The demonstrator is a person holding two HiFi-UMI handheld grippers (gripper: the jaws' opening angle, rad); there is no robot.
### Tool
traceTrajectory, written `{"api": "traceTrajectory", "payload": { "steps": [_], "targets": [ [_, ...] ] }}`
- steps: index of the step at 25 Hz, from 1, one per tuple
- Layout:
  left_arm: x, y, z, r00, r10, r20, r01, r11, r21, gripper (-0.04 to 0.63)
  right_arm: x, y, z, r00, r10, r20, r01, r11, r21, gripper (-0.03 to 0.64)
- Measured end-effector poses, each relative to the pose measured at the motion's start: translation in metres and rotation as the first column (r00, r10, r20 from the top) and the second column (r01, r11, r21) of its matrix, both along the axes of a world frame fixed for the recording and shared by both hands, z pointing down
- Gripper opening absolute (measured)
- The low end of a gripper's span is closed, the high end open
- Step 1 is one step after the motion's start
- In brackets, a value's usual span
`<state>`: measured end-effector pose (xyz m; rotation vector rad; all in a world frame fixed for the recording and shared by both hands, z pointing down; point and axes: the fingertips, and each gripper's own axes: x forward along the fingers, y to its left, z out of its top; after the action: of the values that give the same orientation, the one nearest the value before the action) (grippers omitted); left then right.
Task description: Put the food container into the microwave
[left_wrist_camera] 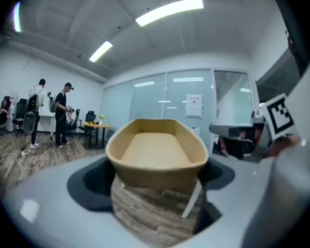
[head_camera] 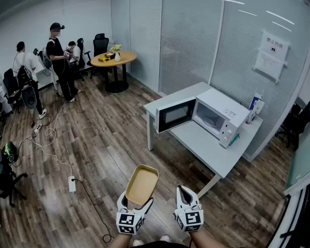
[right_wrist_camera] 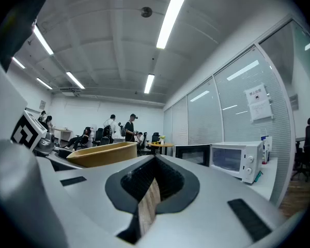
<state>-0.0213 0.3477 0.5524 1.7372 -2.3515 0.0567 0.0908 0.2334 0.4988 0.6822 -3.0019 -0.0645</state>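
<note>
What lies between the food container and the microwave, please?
In the head view, only bare wooden floor and the table front strip separate the container from the microwave.

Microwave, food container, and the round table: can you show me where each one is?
microwave (head_camera: 212, 120), head view, on its open front.
food container (head_camera: 142, 184), head view, on its inside bottom.
round table (head_camera: 125, 59), head view, on a bare part of its top.
</note>
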Motion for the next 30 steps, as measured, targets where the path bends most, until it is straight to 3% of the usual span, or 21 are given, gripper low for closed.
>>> {"api": "traceTrajectory", "payload": {
  "steps": [10, 19, 30],
  "targets": [
    [0.019, -0.027, -0.006, 1.000, -0.009, 0.009, 0.009, 1.000, 0.009, 0.491, 0.019, -0.020, -0.006, 1.000, -0.030, -0.009, 0.030, 0.998, 0.058, 0.005],
    [0.023, -0.040, -0.008, 1.000, -0.027, 0.008, 0.027, 1.000, -0.002, 0.491, 0.026, -0.033, -0.017, 0.995, -0.041, 0.089, 0.039, 0.999, 0.019, 0.006],
    [-0.022, -0.088, -0.011, 0.999, 0.047, 0.006, -0.048, 0.998, 0.037, 0.491, -0.026, -0.064, -0.026, 0.995, -0.034, 0.090, 0.029, 0.998, 0.054, 0.006]
  ]
}}
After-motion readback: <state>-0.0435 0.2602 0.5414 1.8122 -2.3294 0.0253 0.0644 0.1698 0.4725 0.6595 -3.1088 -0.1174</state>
